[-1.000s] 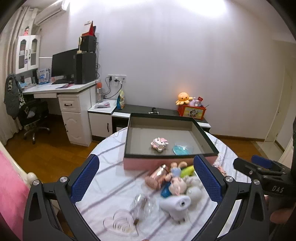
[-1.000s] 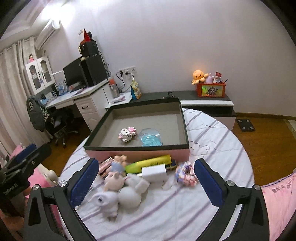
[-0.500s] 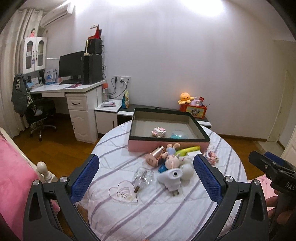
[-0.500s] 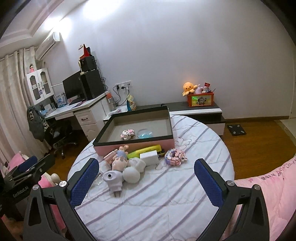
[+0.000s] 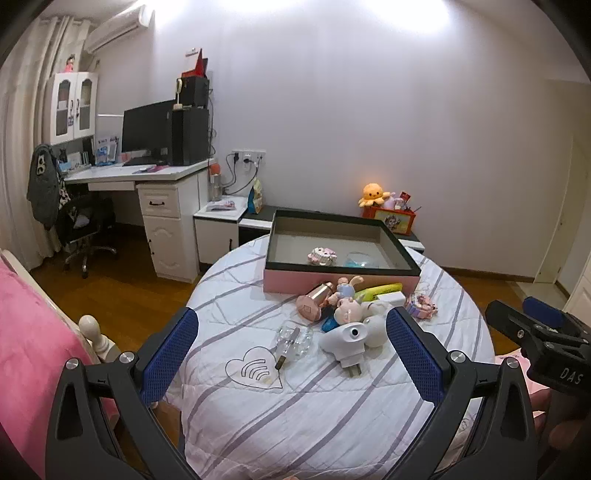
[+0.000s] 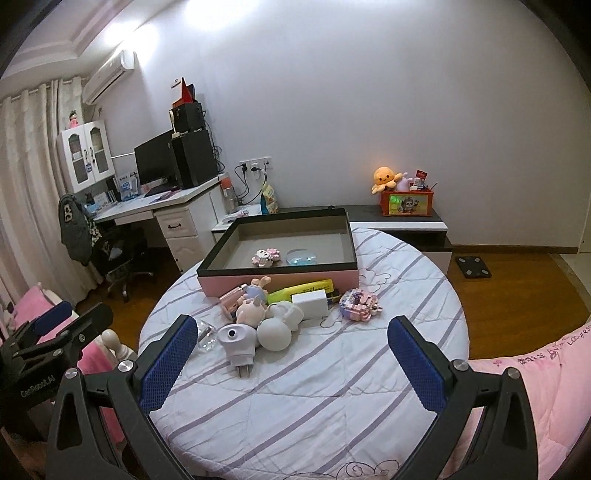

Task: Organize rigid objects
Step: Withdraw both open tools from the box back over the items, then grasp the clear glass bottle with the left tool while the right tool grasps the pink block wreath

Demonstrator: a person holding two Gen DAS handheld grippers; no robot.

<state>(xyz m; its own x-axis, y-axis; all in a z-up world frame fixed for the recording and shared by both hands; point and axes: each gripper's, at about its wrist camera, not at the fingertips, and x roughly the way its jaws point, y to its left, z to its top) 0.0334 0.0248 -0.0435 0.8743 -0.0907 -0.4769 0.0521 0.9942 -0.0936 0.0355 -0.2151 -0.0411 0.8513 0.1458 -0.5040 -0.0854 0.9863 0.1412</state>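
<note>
Right wrist: rectangular pink box (image 6: 280,282), round quilted table (image 6: 332,369).

Dim indoor lighting, brightest in a blown-out glare patch high on the pale lilac wall (image 5: 369,22). Strong fisheye bending and dark vignetted corners in both views. Sharp focus throughout, soft shadows on the striped white tablecloth (image 6: 314,387).

Round table (image 6: 369,369), striped cloth: pink box (image 6: 280,284) at 12 o'clock holding two items; toy cluster (image 6: 273,314) just before it; right gripper (image 6: 291,354) spread wide.
</note>
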